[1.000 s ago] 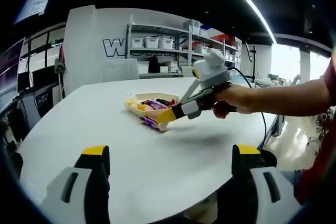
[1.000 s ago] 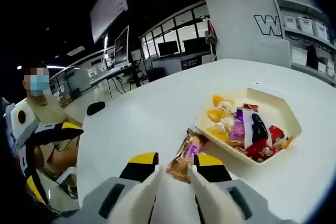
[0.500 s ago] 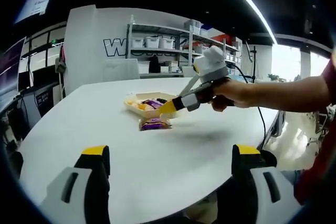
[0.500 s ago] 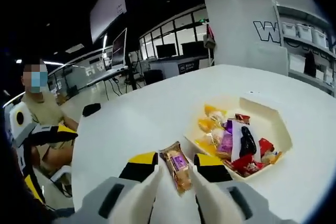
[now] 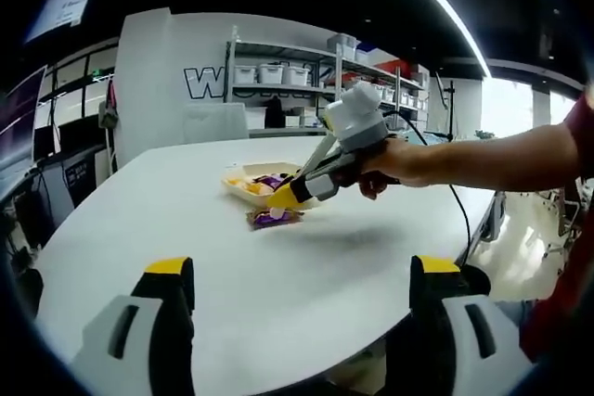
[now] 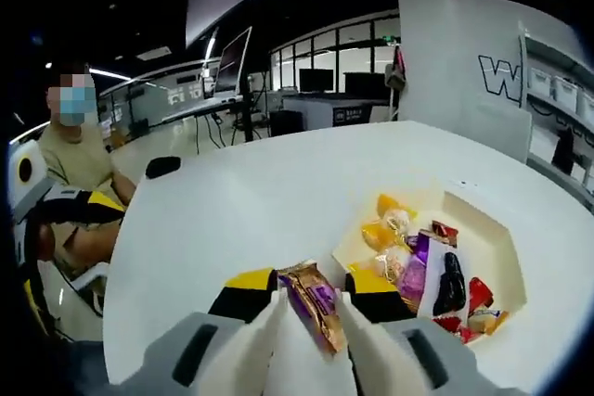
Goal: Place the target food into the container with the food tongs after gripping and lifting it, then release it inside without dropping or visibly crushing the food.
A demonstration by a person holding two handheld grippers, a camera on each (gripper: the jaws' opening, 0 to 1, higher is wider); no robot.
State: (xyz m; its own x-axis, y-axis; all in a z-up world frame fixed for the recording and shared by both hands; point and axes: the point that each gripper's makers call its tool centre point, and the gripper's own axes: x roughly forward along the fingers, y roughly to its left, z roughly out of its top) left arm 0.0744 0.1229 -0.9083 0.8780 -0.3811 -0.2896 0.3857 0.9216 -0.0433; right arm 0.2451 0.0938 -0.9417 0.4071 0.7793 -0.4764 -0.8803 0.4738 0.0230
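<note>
Right gripper view: right tool (image 6: 311, 296) pinches snack packet (image 6: 313, 301) beside tray (image 6: 501, 238).

The worktop (image 6: 232, 201) under the fingers is smooth, matt white laminate with a faint sheen. Between the right gripper (image 6: 311, 296) fingers (image 6: 249, 283) sits a snack packet (image 6: 314, 303) of glossy, crinkled foil film. Beyond the fingers, the container (image 6: 483, 229) looks like matt cream paperboard. The fingers are matt black plastic with yellow tips and grey moulded shells.

grey hand-held gripper (image 5: 290, 195), yellow-tipped black jaws, trailing black cable (image 5: 461, 203)
</note>
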